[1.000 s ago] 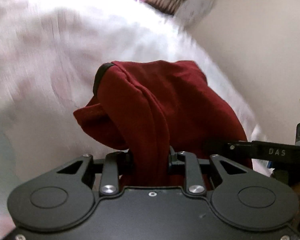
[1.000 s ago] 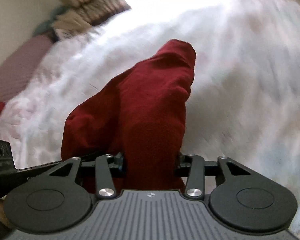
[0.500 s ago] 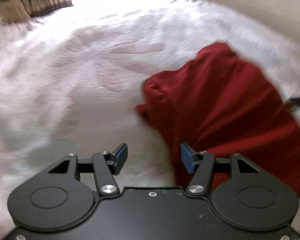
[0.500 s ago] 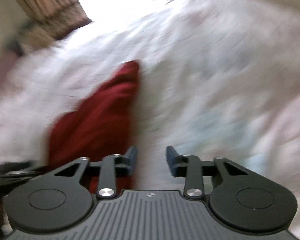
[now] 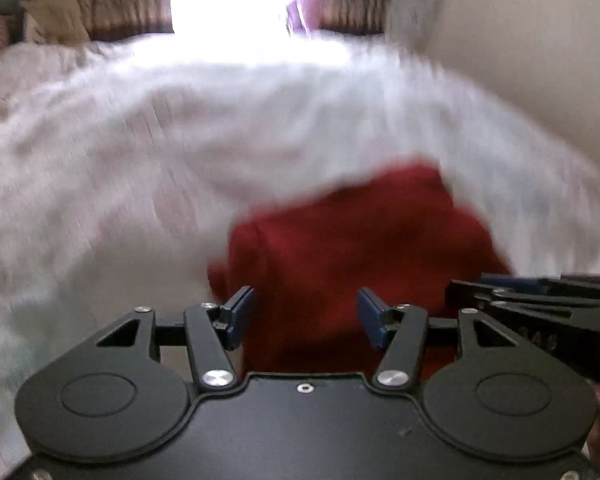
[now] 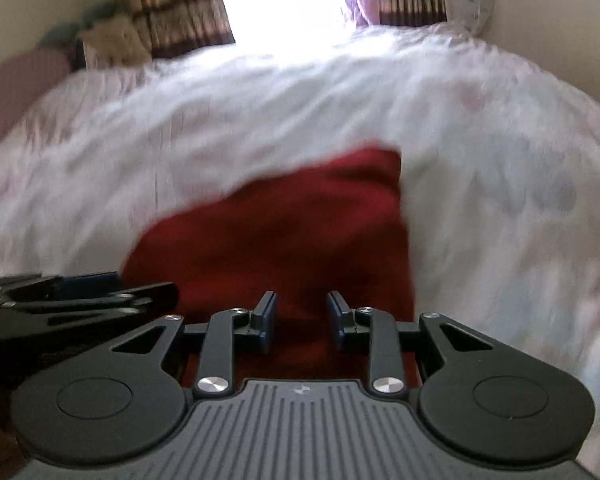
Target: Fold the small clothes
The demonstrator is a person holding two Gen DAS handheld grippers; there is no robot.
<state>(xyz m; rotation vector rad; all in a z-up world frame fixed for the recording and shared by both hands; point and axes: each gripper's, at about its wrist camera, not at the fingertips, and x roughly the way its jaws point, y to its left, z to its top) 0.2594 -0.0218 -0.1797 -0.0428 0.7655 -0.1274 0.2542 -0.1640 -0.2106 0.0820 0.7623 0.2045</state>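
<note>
- Dark red garment (image 5: 352, 248) lying on white bedspread (image 5: 140, 168), just ahead of both grippers; motion blur softens every edge.
- Left wrist view: left gripper (image 5: 306, 318) at 6 o'clock, blue-padded fingers (image 5: 240, 312) spread wide, nothing between them; red cloth shows through the gap, sitting at approx 12 to 1 o'clock from the pads.
- Same view: right gripper's black body pokes in at 3 o'clock, close alongside.
- Right wrist view: right gripper (image 6: 302, 320) at 6 o'clock, fingers (image 6: 266, 316) parted w/ a narrower gap, pinching nothing; garment (image 6: 284, 232) fills the centre, reaching toward 12 o'clock.
- Same view: left gripper's body enters at 9 o'clock, near the cloth's left edge.
- Cloth reads as a compact block w/ a fairly straight right edge at approx 1 o'clock in right wrist view; looks like at least one fold is in, though blur hides layers and seams.
- Left edge looks rounder, lumpier; cannot tell if neatly aligned.
- Judgement: mid to late in folding this piece; prob left to do: one more fold or a tidy-up, then any other clothes, none visible here.
- Far end at 12 o'clock: bright window, striped curtains (image 6: 172, 12); not part of the job.
</note>
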